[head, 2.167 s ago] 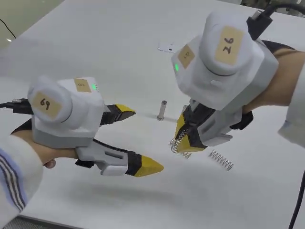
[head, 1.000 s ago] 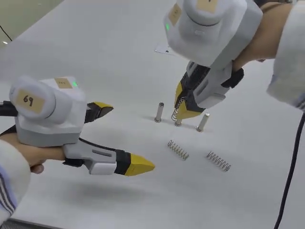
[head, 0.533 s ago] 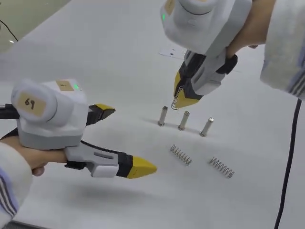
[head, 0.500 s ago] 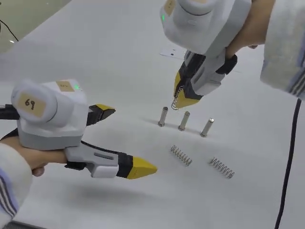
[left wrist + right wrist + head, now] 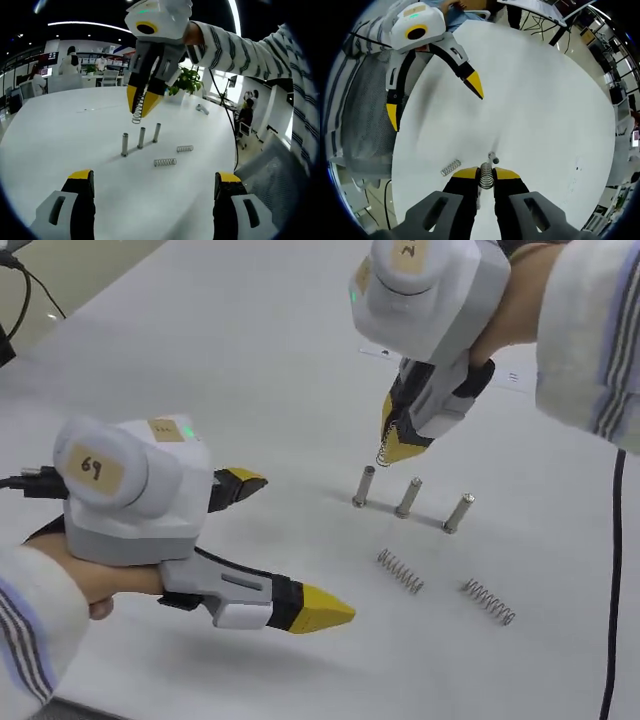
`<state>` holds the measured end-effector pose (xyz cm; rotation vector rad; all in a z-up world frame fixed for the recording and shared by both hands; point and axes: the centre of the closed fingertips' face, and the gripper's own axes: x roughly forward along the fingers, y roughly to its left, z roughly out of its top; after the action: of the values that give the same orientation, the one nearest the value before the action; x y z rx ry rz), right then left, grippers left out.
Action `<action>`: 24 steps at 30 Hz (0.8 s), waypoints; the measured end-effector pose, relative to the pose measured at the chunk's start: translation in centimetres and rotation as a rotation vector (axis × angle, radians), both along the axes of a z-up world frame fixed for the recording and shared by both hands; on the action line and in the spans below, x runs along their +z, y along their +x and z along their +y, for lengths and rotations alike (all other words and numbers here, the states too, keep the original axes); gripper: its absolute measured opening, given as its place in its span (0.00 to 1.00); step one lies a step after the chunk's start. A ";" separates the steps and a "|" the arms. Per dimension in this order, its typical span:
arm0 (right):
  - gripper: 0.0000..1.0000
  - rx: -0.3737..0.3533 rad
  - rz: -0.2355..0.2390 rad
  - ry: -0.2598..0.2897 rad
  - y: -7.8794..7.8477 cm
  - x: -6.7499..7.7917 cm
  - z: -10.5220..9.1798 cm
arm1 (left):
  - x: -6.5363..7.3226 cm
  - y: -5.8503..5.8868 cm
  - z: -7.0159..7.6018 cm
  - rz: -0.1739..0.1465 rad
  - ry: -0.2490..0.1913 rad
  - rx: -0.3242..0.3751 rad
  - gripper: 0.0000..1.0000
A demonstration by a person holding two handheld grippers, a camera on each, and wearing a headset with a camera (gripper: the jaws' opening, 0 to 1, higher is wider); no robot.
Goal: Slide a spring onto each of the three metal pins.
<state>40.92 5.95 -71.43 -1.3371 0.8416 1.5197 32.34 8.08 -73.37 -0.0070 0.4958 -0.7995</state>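
White tabletop (image 5: 200,360), bright open office (image 5: 85,65), right tool (image 5: 397,452) pinching a spring (image 5: 137,107), left tool (image 5: 288,546) spread wide

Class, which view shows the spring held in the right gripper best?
Left gripper view: the spring hangs side-on, full length, from the right gripper. Right gripper view shows it foreshortened between the tips; head view, small.

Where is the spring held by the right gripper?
In the head view, the spring hangs from the tips of the right gripper, in the air above the left end of the row of metal pins.
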 end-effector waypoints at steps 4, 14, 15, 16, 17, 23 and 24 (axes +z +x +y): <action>0.08 -0.006 -0.005 -0.006 0.5 -0.8 0.5 | -0.1 0.1 0.1 0.007 0.004 -0.002 0.97; 0.08 -0.027 -0.001 0.006 0.9 -1.9 0.8 | -0.5 -0.1 0.3 0.014 0.023 -0.010 0.96; 0.08 -0.032 0.004 0.003 0.7 -1.9 0.7 | -0.5 -0.1 0.4 0.012 0.026 -0.010 0.95; 0.08 -0.038 0.008 0.004 0.7 -2.0 0.6 | -0.4 -0.1 0.4 0.009 0.027 -0.007 0.94; 0.08 -0.042 0.010 0.004 0.8 -2.1 0.7 | -0.4 0.0 0.5 0.007 0.026 -0.002 0.94; 0.08 -0.055 0.014 -0.010 1.0 -3.0 0.6 | -0.3 0.1 0.8 0.004 0.027 0.016 0.98; 0.08 -0.057 0.016 -0.011 0.9 -3.0 0.6 | -0.3 0.1 0.8 0.005 0.024 0.022 0.98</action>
<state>41.85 6.50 -74.44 -1.2999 0.8921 1.4847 32.47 8.89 -73.67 0.0080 0.5097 -0.7724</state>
